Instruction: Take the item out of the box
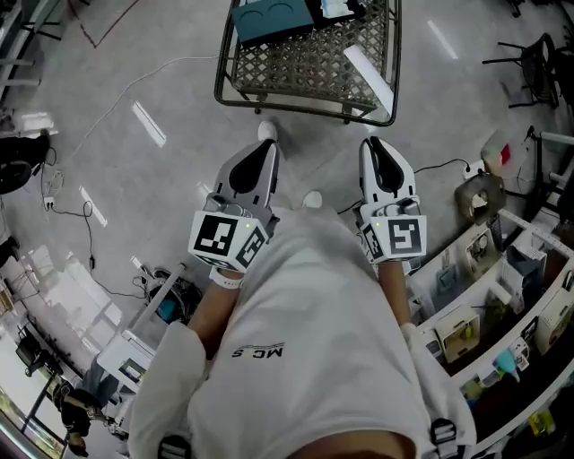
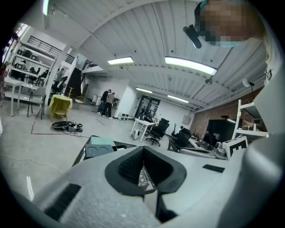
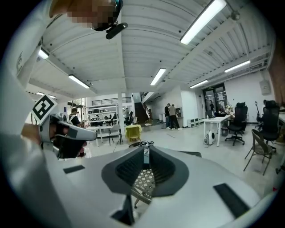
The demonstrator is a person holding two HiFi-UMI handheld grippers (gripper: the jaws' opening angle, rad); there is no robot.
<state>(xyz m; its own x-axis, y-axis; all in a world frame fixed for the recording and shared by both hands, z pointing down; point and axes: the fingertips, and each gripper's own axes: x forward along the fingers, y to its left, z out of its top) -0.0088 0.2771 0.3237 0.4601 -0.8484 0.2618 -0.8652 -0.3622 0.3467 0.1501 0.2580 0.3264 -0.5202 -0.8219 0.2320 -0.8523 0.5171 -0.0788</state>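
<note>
Teal box (image 1: 272, 18) lies in the wire basket (image 1: 305, 72); left gripper (image 1: 266, 149) is closed and empty, right gripper (image 1: 375, 145) barely parted and empty.

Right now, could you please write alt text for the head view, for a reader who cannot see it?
From above, a person in a white shirt holds the left gripper and right gripper, both empty, side by side over the floor, short of a wire basket containing a teal box.
</note>
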